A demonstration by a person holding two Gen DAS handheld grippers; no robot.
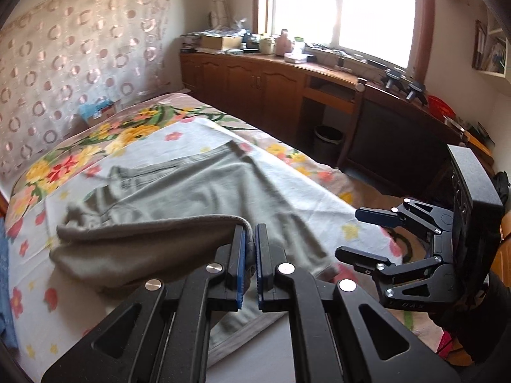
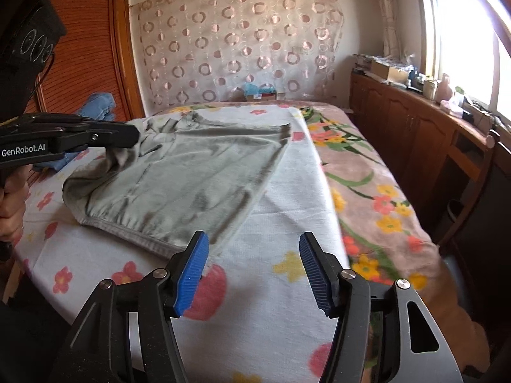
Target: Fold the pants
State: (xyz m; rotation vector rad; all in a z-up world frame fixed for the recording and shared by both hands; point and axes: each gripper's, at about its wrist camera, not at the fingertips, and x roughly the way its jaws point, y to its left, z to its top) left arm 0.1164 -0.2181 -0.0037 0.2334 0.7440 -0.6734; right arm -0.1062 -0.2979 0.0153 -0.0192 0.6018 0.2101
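Pinching a fold of the grey pants [image 1: 179,191] between nearly closed blue pads, your left gripper [image 1: 250,265] holds that cloth edge lifted off the bed. Your right gripper [image 2: 254,271] hangs with its jaws spread wide and nothing between them, just above the pale flowered sheet [image 2: 271,223], near the elastic waistband at the near edge of the pants. In the left wrist view it [image 1: 364,233] shows off to the right, open and apart from the cloth. The pants lie spread flat across the sheet, running from near left toward the far right. Beyond them the pink floral blanket [image 2: 377,175] covers the right side of the bed, with a patterned curtain [image 2: 239,48] on the far wall.
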